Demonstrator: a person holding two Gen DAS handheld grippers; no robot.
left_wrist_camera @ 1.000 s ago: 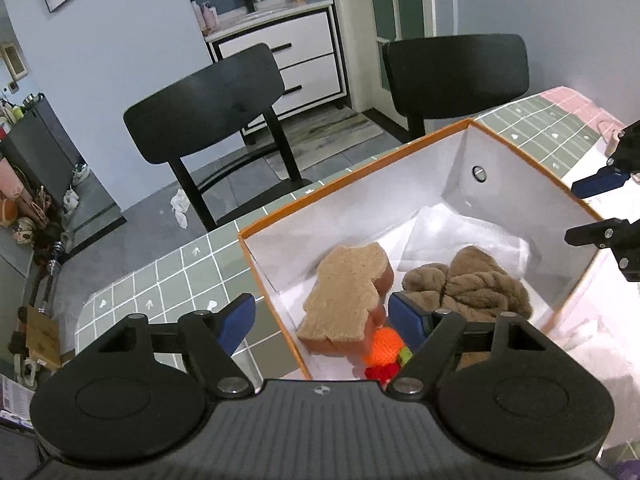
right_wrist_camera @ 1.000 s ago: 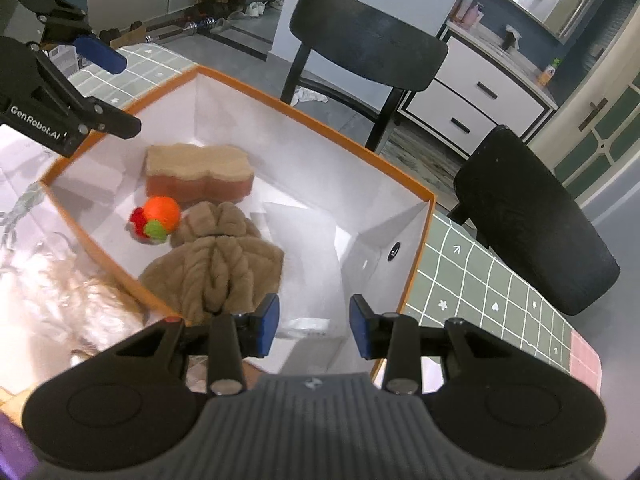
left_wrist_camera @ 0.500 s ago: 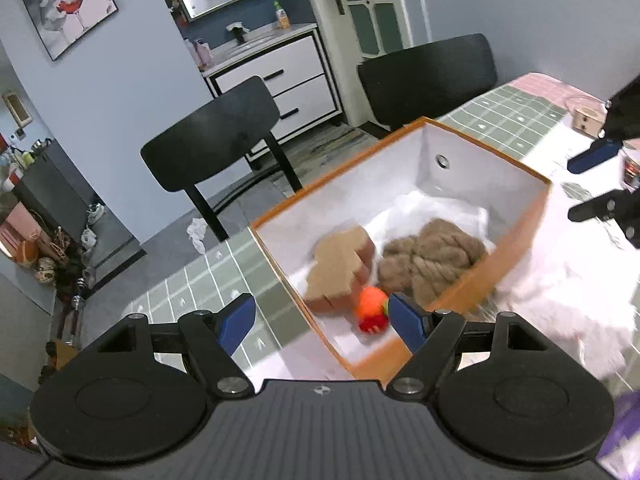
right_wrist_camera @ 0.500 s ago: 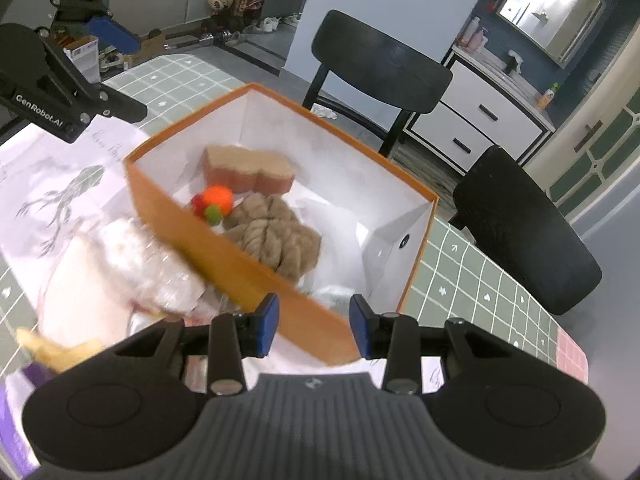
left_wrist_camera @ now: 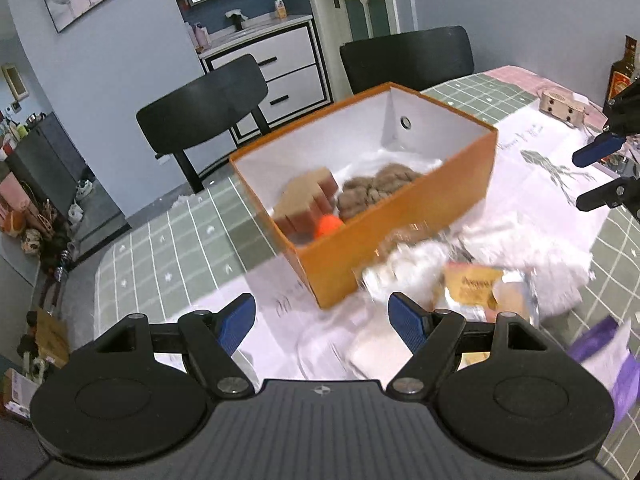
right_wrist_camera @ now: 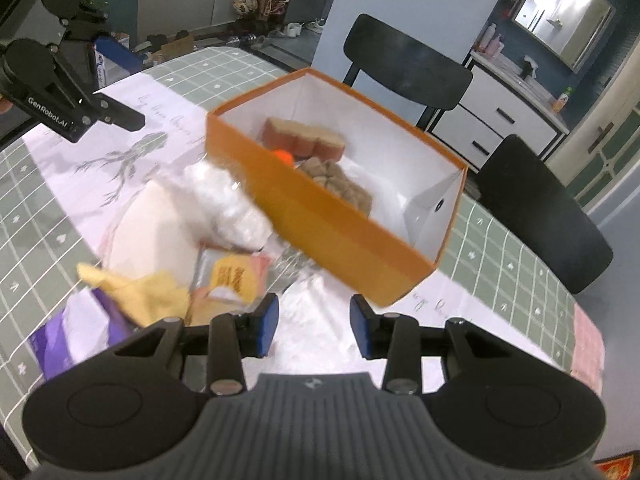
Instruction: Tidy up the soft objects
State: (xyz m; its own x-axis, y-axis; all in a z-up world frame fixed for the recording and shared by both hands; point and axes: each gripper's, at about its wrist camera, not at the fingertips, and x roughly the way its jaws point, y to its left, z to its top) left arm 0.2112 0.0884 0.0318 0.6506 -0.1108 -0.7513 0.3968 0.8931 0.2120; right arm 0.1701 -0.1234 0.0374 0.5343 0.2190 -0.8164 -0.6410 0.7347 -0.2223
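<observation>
Left gripper (left_wrist_camera: 322,322): jaws wide apart, nothing between them, held above the near table edge. Right gripper (right_wrist_camera: 314,330): jaws moderately apart, also empty, hovering over the crinkled plastic just near of the box.

Orange box (left_wrist_camera: 400,236) sits mid-table, open top. Inside: a tan sponge block (right_wrist_camera: 304,140) at the far-left wall, an orange ball (right_wrist_camera: 285,156) just beside it, and a brown knitted bundle (right_wrist_camera: 340,184) to its right; the right end of the box is bare white paper.

Loose pile lies near-side of the box: white bubble-wrap wad (right_wrist_camera: 224,204) touching the box's near wall, yellow cloth (right_wrist_camera: 140,290), foil snack packet (right_wrist_camera: 232,276), purple bag (right_wrist_camera: 80,336). Both views are motion-blurred, so edges are soft.

Step in hand, my read: pick the next soft item from the pile.
- Go for the wad or the yellow cloth; they look compliant, so pinch a bulk fold, not a loose edge.
- Approach from above and keep clear of the box wall, which will slide if nudged.
- Drop into the bare right end.

Counts:
- grippers 2
- box 1
- items in box 3
- loose items 4 distinguishable; the clear plastic makes more uncertain
- chairs 2 (left_wrist_camera: 204,108)
</observation>
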